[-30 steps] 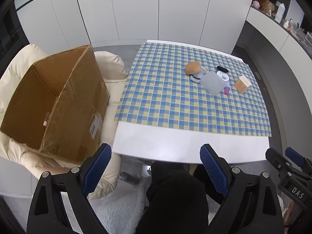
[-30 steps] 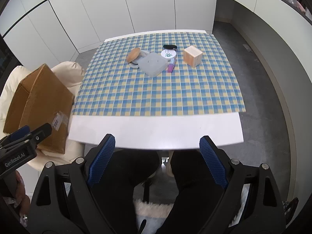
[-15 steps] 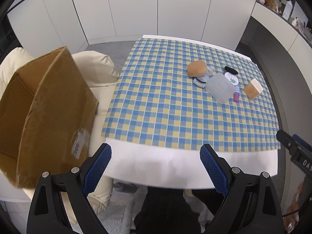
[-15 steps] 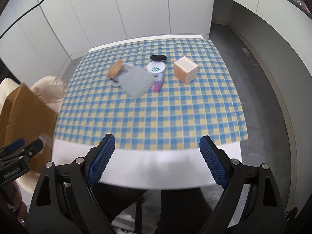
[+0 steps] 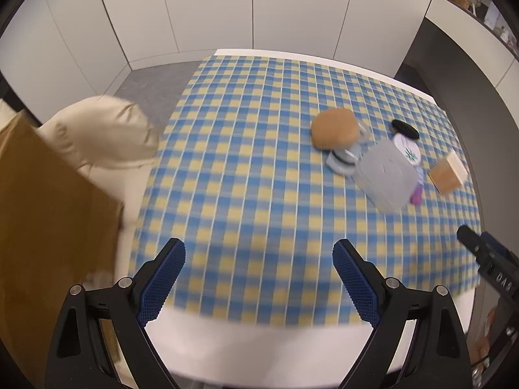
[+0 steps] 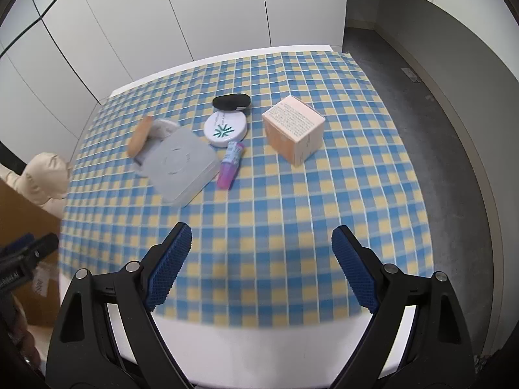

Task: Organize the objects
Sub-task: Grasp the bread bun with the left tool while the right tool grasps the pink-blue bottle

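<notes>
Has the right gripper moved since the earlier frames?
Yes. The right gripper has advanced over the table's near white edge toward the pink carton, jaws open and empty.

Checked tablecloth (image 6: 292,214), cream cushioned chair (image 5: 107,136), white cabinet doors (image 6: 227,9)

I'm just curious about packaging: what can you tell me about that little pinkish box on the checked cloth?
The pinkish box is a small cube-like carton, apparently cardboard, closed, with fine print on its pale top face and peach-orange sides. It sits flat on the checked cloth, one corner turned toward the camera, apart from the other items and to their right. Nothing touches it.
</notes>
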`<state>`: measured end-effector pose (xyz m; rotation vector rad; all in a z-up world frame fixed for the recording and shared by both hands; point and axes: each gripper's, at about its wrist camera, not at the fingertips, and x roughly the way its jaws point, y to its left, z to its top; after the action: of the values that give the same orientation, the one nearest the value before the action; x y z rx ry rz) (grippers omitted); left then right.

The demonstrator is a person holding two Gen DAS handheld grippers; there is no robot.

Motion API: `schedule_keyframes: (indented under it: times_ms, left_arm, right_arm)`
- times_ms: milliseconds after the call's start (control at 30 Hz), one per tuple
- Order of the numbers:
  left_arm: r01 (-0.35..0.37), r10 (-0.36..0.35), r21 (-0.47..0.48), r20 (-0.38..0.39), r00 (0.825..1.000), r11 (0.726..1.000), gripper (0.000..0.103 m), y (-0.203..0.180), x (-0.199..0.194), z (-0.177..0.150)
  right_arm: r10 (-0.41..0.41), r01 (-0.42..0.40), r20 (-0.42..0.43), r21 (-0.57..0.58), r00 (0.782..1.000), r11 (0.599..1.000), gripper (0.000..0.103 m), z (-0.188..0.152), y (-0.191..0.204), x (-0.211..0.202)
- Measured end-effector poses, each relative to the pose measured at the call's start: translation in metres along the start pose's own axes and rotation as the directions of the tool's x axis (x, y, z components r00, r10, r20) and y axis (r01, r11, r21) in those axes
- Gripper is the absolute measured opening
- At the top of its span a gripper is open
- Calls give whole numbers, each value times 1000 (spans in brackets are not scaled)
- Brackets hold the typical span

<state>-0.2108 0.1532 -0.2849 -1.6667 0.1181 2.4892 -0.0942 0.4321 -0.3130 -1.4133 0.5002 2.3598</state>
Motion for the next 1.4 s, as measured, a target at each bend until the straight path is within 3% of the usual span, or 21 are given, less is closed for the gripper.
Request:
schedule_keyframes:
  times_ms: [100, 300, 367, 500, 567, 767, 967, 1067, 1200, 1267, 1333, 1400]
  left_arm:
    - [1, -1, 6, 3, 1000, 1000, 93, -5, 22, 16]
    - [49, -50, -22, -27, 998, 999, 93, -12, 60, 43]
    - [68, -69, -32, -27, 997, 997, 93, -14, 67, 48]
    - [88, -89, -29, -21, 996, 996, 93, -22, 80, 61]
    - [94, -94, -23, -16, 995, 995, 93, -26, 84, 66]
    - [87, -87, 26, -18, 996, 996, 93, -42, 103, 85]
    - [166, -165, 11, -37, 986, 986, 93, -46, 118, 99]
    - [241, -240, 16, -66, 969, 970, 93, -49, 125, 106]
    - [223, -221, 34, -60, 973, 974, 91, -52, 134, 113]
    - [234, -233, 34, -36, 972, 972, 87, -53, 134, 115]
    - [241, -241, 44, -10, 971, 970, 66, -54, 133, 117]
    - [269, -270, 56, 0, 963, 961, 60, -57, 132, 120]
  right_arm:
    - [15, -15, 4, 1, 1000, 1000, 90, 6, 2, 22]
    - [0, -1, -22, -24, 1000, 1000, 77, 20, 14, 65]
    - [-10, 9, -21, -52, 1000, 999, 67, 25, 20, 72]
    - [-24, 24, 1, -99, 1000, 995, 58, 34, 33, 88]
    - [-22, 22, 2, -119, 1000, 993, 39, 37, 38, 93]
    - [-60, 65, 32, -165, 998, 984, 20, 38, 46, 100]
    - [-61, 67, 38, -167, 997, 984, 20, 35, 43, 99]
    - [-70, 77, 44, -180, 997, 981, 20, 33, 44, 100]
    - [-70, 77, 47, -182, 996, 980, 20, 31, 44, 99]
    - [-70, 77, 47, -183, 996, 980, 20, 31, 44, 100]
    - [-70, 78, 46, -183, 996, 980, 20, 32, 44, 100]
    - [-70, 77, 46, -184, 996, 980, 20, 32, 43, 101]
